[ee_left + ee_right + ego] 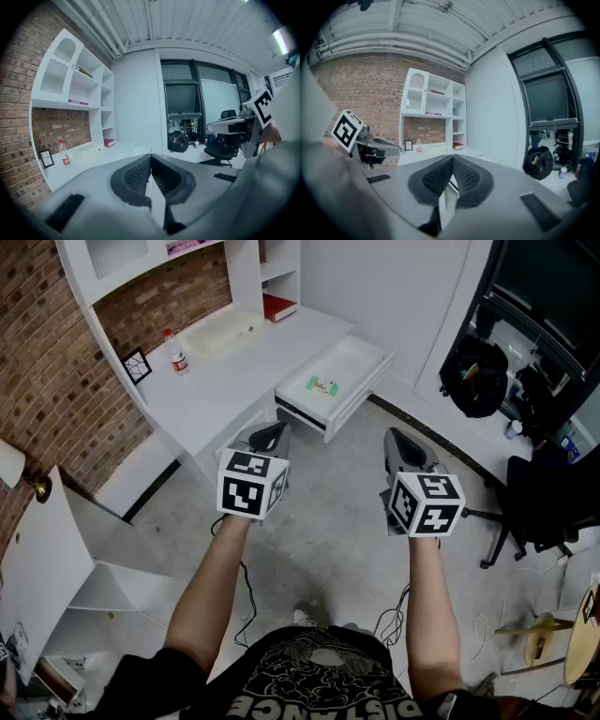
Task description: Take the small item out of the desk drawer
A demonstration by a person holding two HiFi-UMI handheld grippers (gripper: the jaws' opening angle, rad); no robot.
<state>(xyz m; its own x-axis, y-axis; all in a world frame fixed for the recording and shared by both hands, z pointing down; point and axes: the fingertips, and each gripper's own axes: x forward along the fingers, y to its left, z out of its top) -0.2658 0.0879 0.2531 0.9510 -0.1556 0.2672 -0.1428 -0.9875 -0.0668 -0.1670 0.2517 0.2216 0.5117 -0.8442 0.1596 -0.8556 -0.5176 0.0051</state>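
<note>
The white desk drawer [352, 371] stands pulled out from the desk [225, 381]. A small green item [324, 385] lies inside it. My left gripper [273, 434] is held above the floor just in front of the desk, jaws shut and empty. My right gripper [397, 442] hovers to the right at the same height, also shut with nothing in it. Both stand short of the drawer. In the left gripper view the pads [140, 174] meet at the tips; in the right gripper view the pads [465, 178] are pressed together too.
A plastic bottle [176, 354] and a small framed marker card [137, 365] stand on the desk by the brick wall. A red book [278, 307] lies in the shelf nook. An office chair [539, 498] stands at the right, a white shelf unit [66, 568] at the left.
</note>
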